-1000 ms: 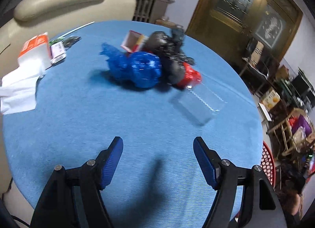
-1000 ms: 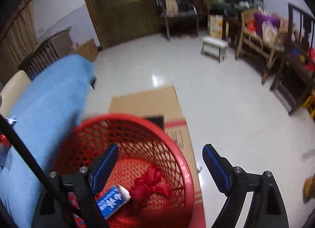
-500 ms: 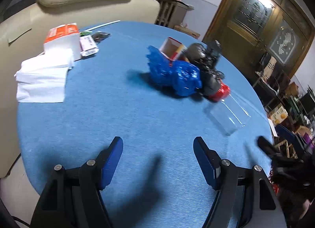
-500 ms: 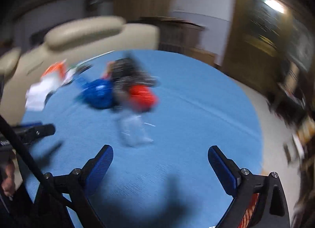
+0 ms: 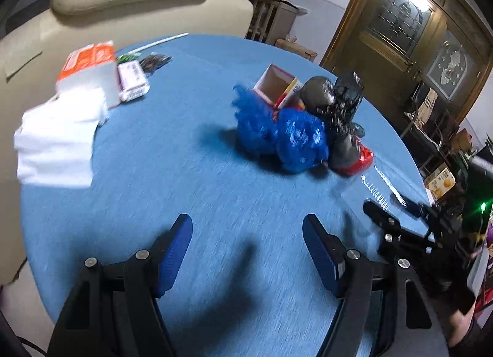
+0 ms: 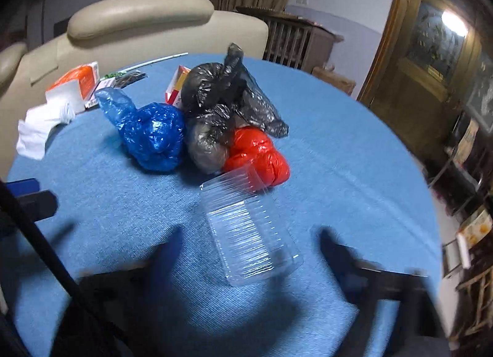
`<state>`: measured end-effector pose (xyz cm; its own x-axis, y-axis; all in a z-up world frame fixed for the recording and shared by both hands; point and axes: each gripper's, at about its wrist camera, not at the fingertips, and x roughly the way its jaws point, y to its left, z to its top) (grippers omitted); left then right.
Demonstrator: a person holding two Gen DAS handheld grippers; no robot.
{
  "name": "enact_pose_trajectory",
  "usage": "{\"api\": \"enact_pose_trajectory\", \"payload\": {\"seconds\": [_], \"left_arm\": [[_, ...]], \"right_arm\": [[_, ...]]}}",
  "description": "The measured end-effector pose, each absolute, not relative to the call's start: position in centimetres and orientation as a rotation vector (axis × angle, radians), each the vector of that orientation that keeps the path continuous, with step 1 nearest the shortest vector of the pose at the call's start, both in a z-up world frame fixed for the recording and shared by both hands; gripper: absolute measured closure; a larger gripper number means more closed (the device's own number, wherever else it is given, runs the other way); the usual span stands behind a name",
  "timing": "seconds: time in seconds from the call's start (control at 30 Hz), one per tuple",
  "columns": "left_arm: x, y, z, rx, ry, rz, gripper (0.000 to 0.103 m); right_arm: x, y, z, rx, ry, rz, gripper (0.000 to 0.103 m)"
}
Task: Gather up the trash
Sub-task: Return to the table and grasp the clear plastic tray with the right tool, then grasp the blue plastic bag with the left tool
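A heap of trash lies mid-table on the blue cloth: a blue plastic bag, black bags, a red bag and an open small carton. A clear plastic clamshell box lies nearest the right gripper, which is open, blurred, with a finger either side of the box, not touching. The left gripper is open and empty, short of the blue bag. The right gripper shows at the left wrist view's right edge.
White tissues and an orange-white tissue pack lie at the table's far left, with small packets. A beige armchair stands behind the table. A wooden door and furniture stand to the right.
The right gripper swung from above the red basket on the floor to the table and now hovers over the clear box. The left gripper's view shifted slightly; it stays open.
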<state>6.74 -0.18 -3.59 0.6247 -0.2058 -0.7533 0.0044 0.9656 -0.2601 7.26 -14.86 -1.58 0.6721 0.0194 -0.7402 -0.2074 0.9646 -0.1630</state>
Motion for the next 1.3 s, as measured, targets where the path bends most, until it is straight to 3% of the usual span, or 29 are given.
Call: {"api": "enact_pose_trajectory", "payload": {"seconds": [0.03,0.53,0.93,1.07,1.13,1.2,1.3], "left_arm": [[7.5,-0.5,-3.3,-0.240,0.886,-0.125,0.028],[16.7,-5.1,-3.5,-0.135,0.910,-0.103,0.028],[17.8,-5.4,-2.9,-0.131,0.912,-0.113,0.028],[18.7,-6.0,-3.4,-0.097,0.912,-0.103,0.023],[19.2,-5.7,-4.4,-0.101,0.957,-0.100,0.028],[18.5,-5.4,-4.0,-0.107,0.936,-0.142,0.050],[17.1,-4.7,-3.2,-0.123,0.931,-0.149,0.052]], "right_arm": [[7.4,-15.2,-1.6,-0.223,0.833,0.122,0.054],[3.5,-21.1,0.2,0.093,0.812,0.167,0.053],[1.4,-21.6,1.2,0.131,0.790,0.170,0.053],[1.0,-21.6,1.7,0.123,0.781,0.166,0.053],[0.9,-21.5,2.0,0.115,0.781,0.167,0.053],[0.7,-21.6,2.3,0.113,0.778,0.168,0.053],[0.5,-21.7,2.7,0.123,0.771,0.167,0.053]]}}
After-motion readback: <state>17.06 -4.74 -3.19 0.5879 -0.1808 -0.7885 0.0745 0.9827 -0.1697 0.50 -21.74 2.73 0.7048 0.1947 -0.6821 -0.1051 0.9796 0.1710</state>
